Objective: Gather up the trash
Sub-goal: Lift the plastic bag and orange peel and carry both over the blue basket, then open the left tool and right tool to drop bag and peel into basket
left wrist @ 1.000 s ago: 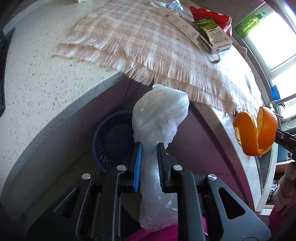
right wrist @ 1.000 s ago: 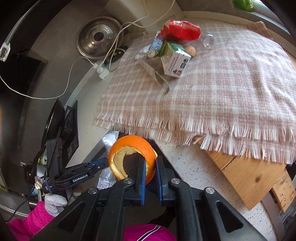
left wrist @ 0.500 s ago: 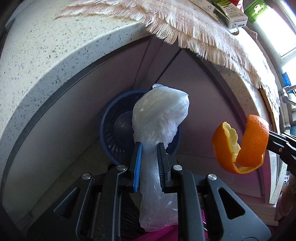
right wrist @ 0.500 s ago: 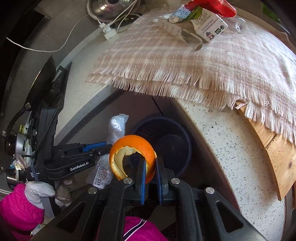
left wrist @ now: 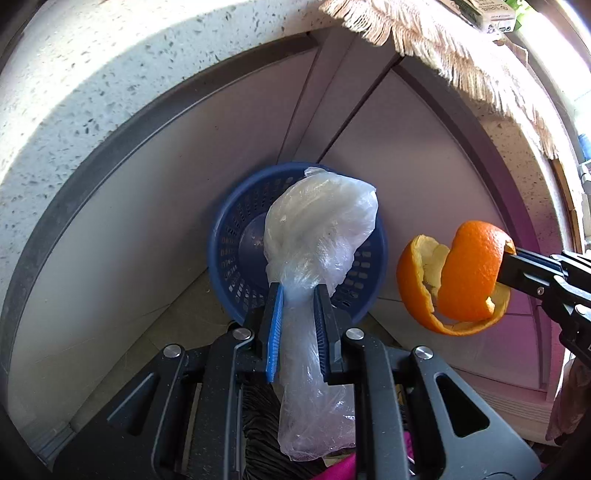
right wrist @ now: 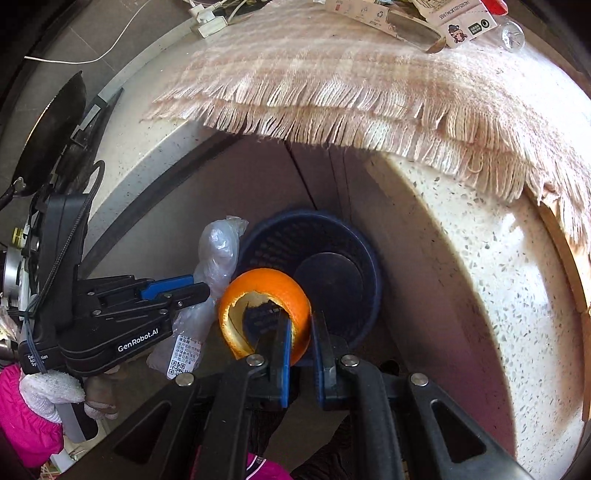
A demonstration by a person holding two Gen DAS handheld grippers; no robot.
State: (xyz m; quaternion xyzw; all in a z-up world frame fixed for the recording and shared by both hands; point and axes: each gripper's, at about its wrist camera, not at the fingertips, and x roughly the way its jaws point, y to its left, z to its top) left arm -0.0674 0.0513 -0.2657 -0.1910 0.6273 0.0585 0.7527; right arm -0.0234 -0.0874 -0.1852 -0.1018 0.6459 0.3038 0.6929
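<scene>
My left gripper (left wrist: 298, 295) is shut on a crumpled clear plastic bag (left wrist: 317, 236) and holds it above a blue perforated trash basket (left wrist: 229, 254) that stands on the floor below the counter. My right gripper (right wrist: 300, 325) is shut on a curled orange peel (right wrist: 291, 295) and holds it over the near rim of the same basket (right wrist: 365, 251). The peel (left wrist: 469, 273) hangs to the right of the basket in the left wrist view. The left gripper (right wrist: 192, 288) and its bag (right wrist: 218, 251) show left of the basket in the right wrist view.
A speckled white counter (right wrist: 480, 258) curves around the basket, with grey cabinet doors (left wrist: 184, 192) behind it. A fringed plaid cloth (right wrist: 332, 74) overhangs the counter edge and carries cartons (right wrist: 458, 18) and other trash. A dark pan (right wrist: 51, 125) and cables lie far left.
Both grippers have dropped from counter height to below the counter edge and moved closer to the blue basket, each still holding its item.
</scene>
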